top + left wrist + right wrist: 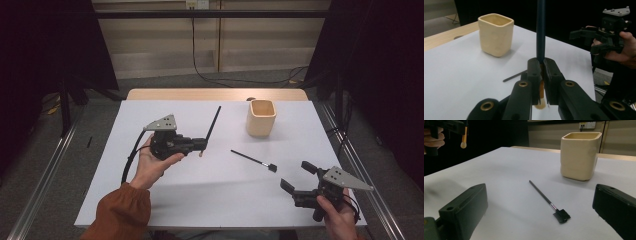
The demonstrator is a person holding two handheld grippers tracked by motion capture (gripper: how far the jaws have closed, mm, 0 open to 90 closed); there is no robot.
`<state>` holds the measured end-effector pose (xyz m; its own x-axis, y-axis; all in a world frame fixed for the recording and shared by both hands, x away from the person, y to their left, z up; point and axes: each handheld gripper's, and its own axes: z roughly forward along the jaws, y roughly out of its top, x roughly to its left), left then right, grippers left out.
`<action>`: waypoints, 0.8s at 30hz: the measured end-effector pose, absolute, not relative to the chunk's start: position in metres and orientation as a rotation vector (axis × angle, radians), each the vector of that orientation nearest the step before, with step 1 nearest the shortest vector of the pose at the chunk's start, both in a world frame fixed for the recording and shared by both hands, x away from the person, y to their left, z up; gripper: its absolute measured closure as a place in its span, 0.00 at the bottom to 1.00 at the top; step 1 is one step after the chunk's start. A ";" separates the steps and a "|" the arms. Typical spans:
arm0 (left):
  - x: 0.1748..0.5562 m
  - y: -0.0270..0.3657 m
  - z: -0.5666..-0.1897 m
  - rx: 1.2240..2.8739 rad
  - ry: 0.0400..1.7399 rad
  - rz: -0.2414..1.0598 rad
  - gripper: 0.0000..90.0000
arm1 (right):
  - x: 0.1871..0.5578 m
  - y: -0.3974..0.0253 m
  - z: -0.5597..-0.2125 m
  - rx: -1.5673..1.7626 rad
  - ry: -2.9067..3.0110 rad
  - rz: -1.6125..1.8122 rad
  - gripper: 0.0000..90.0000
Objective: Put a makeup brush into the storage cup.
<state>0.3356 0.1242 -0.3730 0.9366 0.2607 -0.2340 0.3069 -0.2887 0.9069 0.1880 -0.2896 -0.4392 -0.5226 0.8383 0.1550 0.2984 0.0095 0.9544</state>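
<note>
My left gripper (201, 145) is held above the white table (165, 200), shut on a long dark-handled makeup brush (214, 121). In the left gripper view the jaws clamp its handle (540, 30) near the ferrule, and the pale bristles (540, 106) hang below. A second thin brush (252, 160) with a black comb head (561, 216) lies flat on the table. My right gripper (297, 176) stands open near the front right, with that brush (544, 195) ahead of its wide-apart fingers (464, 212). A cream square cup (261, 117) stands upright behind.
The cup (496, 33) is the one upright obstacle, at the back right of the table. A wooden strip (215, 94) borders the table's far edge. Dark curtains and metal rails flank both sides. The right gripper (586, 35) and its hand show far off in the left gripper view.
</note>
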 end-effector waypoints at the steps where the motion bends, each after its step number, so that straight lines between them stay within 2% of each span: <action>1: 0.335 0.122 -0.373 1.892 0.409 -0.050 0.94 | 0.188 -0.290 -0.439 1.163 1.829 1.535 0.00; 15: 0.329 0.104 -0.373 1.939 0.370 -0.126 0.94 | 0.188 -0.290 -0.439 1.166 1.824 1.539 0.00; 24: 0.329 0.097 -0.369 2.024 0.353 -0.175 0.94 | 0.188 -0.290 -0.439 1.160 1.828 1.538 0.00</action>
